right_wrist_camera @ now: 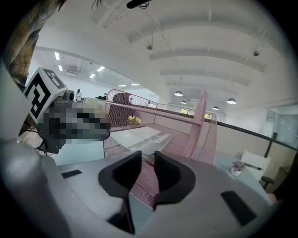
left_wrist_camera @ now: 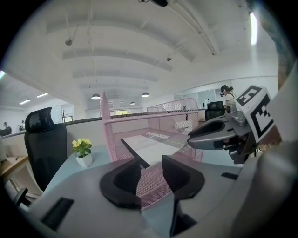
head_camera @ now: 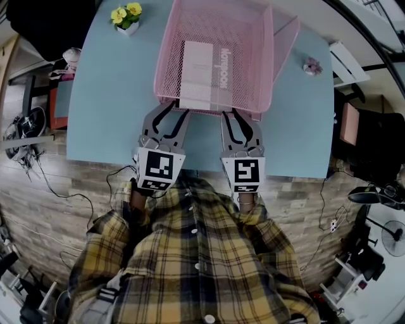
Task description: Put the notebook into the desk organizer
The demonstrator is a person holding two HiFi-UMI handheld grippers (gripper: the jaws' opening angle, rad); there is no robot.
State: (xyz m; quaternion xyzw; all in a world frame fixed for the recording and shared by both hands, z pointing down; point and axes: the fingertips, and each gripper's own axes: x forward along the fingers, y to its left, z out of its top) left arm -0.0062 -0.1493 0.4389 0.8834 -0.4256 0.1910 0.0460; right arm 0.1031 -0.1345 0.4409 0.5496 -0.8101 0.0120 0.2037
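A pink wire-mesh desk organizer tray (head_camera: 269, 69) sits in the upper middle of the head view on a light-blue table (head_camera: 107, 95). A white rectangular notebook (head_camera: 201, 73) with grey lettering lies flat on the tray's floor, toward its left side. Both tools reach up from the lower centre of the frame to the tray's near edge. The left tool (head_camera: 172, 110) is at the near-left corner. In the left gripper view its jaws stand about half open, the low pink mesh lip shows between them, and the pads hold nothing. The right tool (head_camera: 232, 114) is at the middle of the near edge. In the right gripper view its jaws leave only a narrow gap with pink mesh in it, and the pads do not appear to press on it, though the angle makes that hard to judge. A small white pot of yellow flowers (head_camera: 126, 17) stands at the table's upper left and a small pinkish flower ornament (head_camera: 312, 65) at its upper right. A yellow plaid shirt (head_camera: 190, 253) fills the bottom of the frame
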